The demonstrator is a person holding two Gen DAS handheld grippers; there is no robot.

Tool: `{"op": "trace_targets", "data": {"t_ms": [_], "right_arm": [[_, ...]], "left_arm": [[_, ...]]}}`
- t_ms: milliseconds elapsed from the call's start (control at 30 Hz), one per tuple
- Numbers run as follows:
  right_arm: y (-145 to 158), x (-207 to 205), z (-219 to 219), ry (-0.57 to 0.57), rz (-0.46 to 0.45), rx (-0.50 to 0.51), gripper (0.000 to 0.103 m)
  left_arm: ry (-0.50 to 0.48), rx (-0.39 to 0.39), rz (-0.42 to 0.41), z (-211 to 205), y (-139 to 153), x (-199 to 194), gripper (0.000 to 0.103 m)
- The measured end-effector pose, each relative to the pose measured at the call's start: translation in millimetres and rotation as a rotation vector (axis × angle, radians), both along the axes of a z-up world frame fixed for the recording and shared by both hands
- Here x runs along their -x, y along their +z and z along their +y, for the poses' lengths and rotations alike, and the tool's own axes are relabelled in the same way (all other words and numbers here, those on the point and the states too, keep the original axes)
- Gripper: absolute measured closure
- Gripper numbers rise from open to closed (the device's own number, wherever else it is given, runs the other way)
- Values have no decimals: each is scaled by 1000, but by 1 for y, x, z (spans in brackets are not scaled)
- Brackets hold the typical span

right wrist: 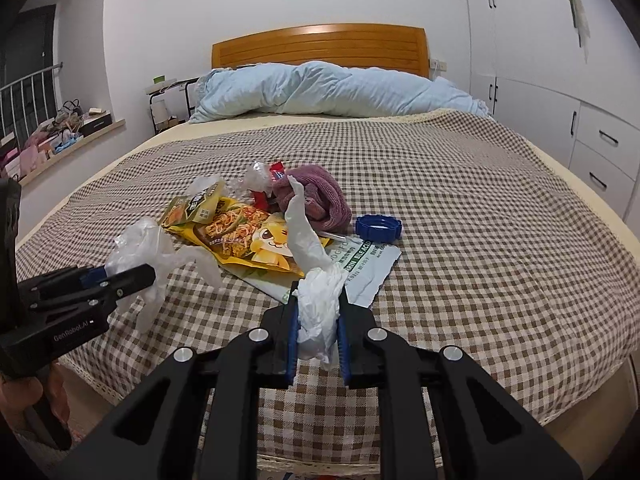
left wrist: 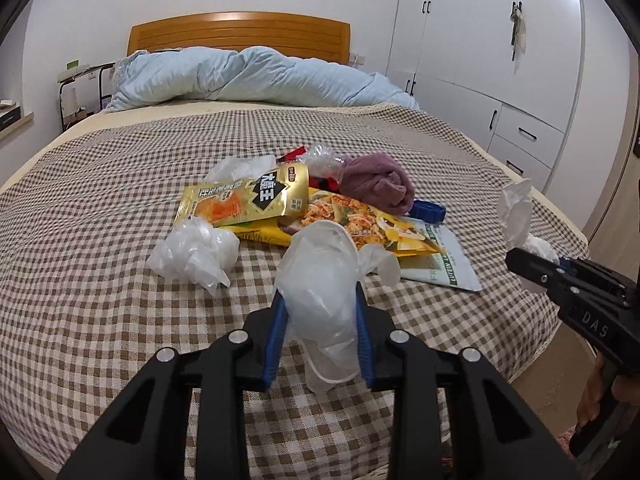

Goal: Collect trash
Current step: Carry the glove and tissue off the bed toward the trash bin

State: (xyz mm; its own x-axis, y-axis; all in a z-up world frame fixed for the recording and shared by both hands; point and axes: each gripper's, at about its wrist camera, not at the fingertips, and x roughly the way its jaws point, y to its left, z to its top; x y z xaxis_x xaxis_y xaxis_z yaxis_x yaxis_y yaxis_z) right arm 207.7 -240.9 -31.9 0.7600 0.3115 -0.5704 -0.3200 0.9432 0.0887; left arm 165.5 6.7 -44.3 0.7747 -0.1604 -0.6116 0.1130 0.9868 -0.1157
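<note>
My left gripper [left wrist: 320, 300] is shut on a clear plastic glove [left wrist: 320, 280] and holds it above the checked bed cover [left wrist: 100, 300]. It also shows in the right wrist view [right wrist: 132, 276] with the glove [right wrist: 144, 248]. My right gripper [right wrist: 318, 300] is shut on a crumpled white tissue [right wrist: 316, 272]; it shows in the left wrist view [left wrist: 532, 260] with the tissue [left wrist: 518, 212]. On the bed lie a gold snack packet [left wrist: 244, 200], a yellow noodle packet [left wrist: 352, 216], a white-green sachet [left wrist: 444, 264], crumpled clear plastic [left wrist: 192, 252] and a blue bottle cap [right wrist: 378, 228].
A folded purple towel [left wrist: 380, 184] lies behind the packets, with a red wrapper [right wrist: 276, 172] and clear film [left wrist: 324, 156] beside it. A light blue duvet [left wrist: 256, 76] lies by the wooden headboard [left wrist: 240, 32]. White wardrobes [left wrist: 500, 60] stand right of the bed.
</note>
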Motion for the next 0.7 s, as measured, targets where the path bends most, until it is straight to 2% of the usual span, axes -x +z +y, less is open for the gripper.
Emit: {"op": "trace_targets", "data": {"t_ms": [367, 700], "right_arm": [[14, 18, 4, 25, -51, 30, 87], [35, 51, 5, 54, -97, 35, 87]], "left_arm": [[-21, 24, -54, -7, 22, 17, 75], [-29, 41, -84, -15, 51, 53, 75]]}}
